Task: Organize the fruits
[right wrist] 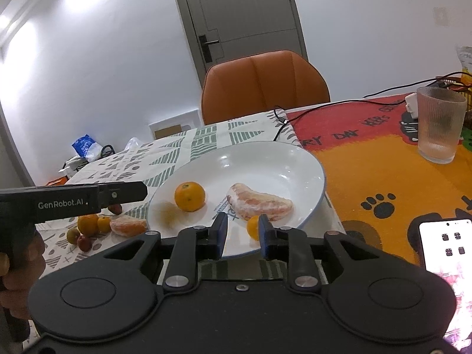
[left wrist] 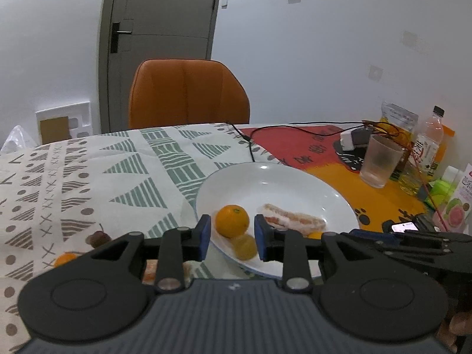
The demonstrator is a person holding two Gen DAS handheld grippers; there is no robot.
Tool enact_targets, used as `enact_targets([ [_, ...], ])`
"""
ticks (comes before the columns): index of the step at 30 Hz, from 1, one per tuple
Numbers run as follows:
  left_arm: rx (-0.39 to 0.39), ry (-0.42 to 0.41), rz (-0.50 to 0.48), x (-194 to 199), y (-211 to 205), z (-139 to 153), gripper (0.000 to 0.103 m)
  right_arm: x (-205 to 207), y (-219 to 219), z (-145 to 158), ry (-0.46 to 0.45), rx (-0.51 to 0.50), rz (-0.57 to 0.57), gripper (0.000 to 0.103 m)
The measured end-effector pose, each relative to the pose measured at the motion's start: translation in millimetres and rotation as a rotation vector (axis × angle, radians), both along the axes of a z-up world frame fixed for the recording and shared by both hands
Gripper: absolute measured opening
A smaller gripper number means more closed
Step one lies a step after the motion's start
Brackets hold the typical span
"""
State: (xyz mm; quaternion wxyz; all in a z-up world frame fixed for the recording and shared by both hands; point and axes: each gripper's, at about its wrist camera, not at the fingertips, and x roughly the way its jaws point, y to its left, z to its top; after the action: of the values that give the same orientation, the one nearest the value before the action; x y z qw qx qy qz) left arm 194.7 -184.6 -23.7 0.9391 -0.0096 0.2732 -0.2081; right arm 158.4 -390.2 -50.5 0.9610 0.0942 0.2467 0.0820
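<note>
A white plate [left wrist: 295, 183] [right wrist: 265, 159] holds a round orange [left wrist: 232, 220] [right wrist: 189, 196], a peeled pomelo wedge [left wrist: 295, 219] [right wrist: 259, 205] and a small orange fruit [right wrist: 253, 227]. My left gripper [left wrist: 232, 237] is open above the plate's near edge, with the orange showing between its fingers. My right gripper [right wrist: 243, 236] is open and empty at the plate's front rim, next to the small orange fruit. Left of the plate lie several small oranges [right wrist: 88, 224], a second peeled wedge [right wrist: 128, 226] and red jujubes [right wrist: 84, 242].
A patterned cloth [left wrist: 88, 177] and an orange-red mat [right wrist: 383, 177] cover the table. A ribbed glass [right wrist: 439, 124], bottles [left wrist: 427, 141], cables and a lit phone [right wrist: 445, 244] are on the right. An orange chair [left wrist: 188, 94] stands behind the table.
</note>
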Motion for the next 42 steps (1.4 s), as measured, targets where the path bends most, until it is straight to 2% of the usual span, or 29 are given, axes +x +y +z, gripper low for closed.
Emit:
enact_targets([
  [7,0.01,0.027,0.051,-1,18,-2,0.034,1,8,1,-0.003,0.004,0.022,0.025],
  [10,0.013,0.027,0.076,-3,27,-2,0.041,1,12,2,-0.003,0.005,0.03,0.027],
  [12,0.015,0.028,0.094,-5,33,-1,0.052,1,15,2,-0.005,0.005,0.035,0.03],
  [16,0.016,0.02,0.126,-11,45,1,0.062,2,24,4,-0.007,0.005,0.055,0.032],
  [19,0.024,0.017,0.149,-15,55,1,0.068,2,32,5,-0.012,0.001,0.07,0.038],
  [21,0.024,0.011,0.162,-18,62,1,0.077,2,37,7,-0.02,-0.002,0.079,0.043],
  [27,0.026,0.013,0.211,-24,84,1,0.081,2,52,9,-0.031,-0.008,0.107,0.05],
  [30,0.028,0.018,0.238,-27,95,0,0.081,3,60,10,-0.034,-0.012,0.121,0.059],
  [32,0.026,0.021,0.252,-29,101,-1,0.082,3,66,11,-0.04,-0.016,0.13,0.068],
  [35,0.027,0.024,0.269,-32,110,-3,0.082,3,73,13,-0.046,-0.019,0.143,0.075],
  [42,0.034,0.029,0.301,-39,129,-6,0.082,5,93,13,-0.044,-0.028,0.18,0.08],
])
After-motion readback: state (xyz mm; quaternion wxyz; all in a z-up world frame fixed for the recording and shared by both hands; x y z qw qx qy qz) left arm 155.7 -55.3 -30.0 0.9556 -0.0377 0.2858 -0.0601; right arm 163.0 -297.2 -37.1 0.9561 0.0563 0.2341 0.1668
